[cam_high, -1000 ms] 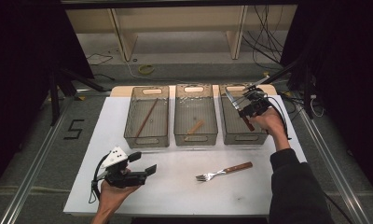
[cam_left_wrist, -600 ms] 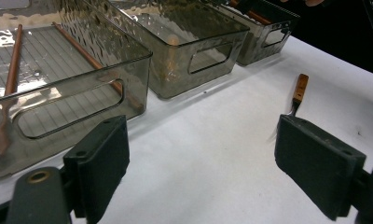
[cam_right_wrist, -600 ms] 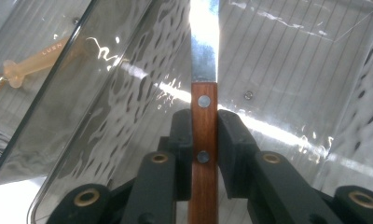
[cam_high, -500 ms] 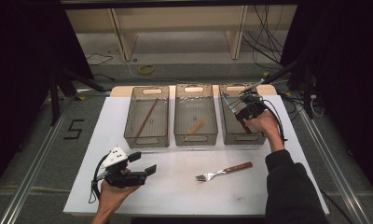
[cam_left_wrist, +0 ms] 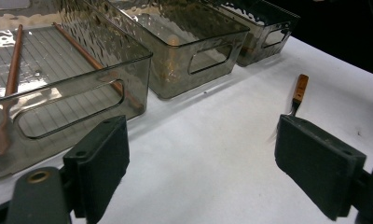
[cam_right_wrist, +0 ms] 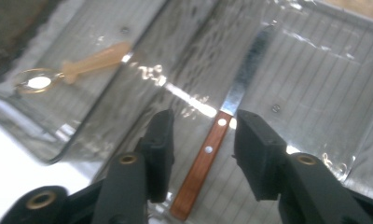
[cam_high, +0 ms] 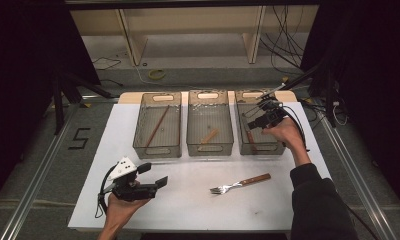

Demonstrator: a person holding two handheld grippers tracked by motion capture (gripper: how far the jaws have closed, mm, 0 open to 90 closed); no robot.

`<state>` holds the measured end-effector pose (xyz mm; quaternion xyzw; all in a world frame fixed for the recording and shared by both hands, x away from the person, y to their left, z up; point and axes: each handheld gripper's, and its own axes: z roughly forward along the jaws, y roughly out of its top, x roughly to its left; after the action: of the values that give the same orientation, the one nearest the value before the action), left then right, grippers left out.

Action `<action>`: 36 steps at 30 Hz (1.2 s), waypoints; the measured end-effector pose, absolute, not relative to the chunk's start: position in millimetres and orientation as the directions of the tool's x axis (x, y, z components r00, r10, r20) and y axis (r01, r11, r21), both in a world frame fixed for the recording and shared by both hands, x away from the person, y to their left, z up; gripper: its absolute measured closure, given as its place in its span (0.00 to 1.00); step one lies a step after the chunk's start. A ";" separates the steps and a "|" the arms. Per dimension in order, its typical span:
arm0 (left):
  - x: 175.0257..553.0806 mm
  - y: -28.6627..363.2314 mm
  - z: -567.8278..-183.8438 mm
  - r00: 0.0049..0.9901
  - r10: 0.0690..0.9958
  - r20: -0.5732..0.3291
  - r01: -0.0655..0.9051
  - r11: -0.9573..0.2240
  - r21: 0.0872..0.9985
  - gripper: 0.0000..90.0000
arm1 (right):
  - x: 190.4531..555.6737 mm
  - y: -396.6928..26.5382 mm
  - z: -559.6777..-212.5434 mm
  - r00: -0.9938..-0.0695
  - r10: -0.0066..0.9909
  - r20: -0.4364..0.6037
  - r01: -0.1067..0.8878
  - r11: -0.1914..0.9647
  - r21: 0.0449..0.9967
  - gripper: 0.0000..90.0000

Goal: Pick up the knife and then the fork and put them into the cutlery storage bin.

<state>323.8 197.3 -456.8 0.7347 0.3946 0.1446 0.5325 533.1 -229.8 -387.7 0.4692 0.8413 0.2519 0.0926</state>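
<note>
A wood-handled knife [cam_right_wrist: 212, 154] lies in the right-hand bin [cam_high: 275, 147], upper right of the high view, between the right gripper [cam_right_wrist: 201, 149]'s jaws, which have just been opening off it. Lifting askew could snag the handle. Lower left, the left gripper [cam_left_wrist: 201, 158] waits spread, empty.

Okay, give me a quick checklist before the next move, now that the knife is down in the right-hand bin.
1. Knife lies flat on the floor of the right bin: ok.
2. Right gripper jaws have just been opening; the pads stand clear of the knife handle between them: ok.
3. Left gripper open, nothing between the jaws: ok.
4. Fork lies free on the white table, still to be sorted: ok.
5. Which bin suits the fork: cannot tell.
</note>
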 end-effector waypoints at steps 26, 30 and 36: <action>324.0 197.6 -457.3 0.649 0.730 -0.214 0.427 -0.116 0.897 0.19 | 428.8 -199.6 -381.3 -0.873 0.486 0.035 0.428 0.731 0.531 0.33; 323.9 197.1 -457.3 0.649 0.730 -0.214 0.427 -0.117 0.897 0.19 | 421.6 -200.7 -391.4 -0.884 0.467 0.027 0.416 0.758 0.502 0.33; 324.2 197.1 -457.5 0.651 0.729 -0.213 0.427 -0.119 0.897 0.19 | 416.4 -202.8 -403.7 -0.888 0.458 0.034 0.417 0.774 0.477 0.33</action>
<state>324.2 197.1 -457.5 0.7346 0.3932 0.1414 0.5346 416.4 -202.8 -403.7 0.2326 0.9408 0.2431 0.0423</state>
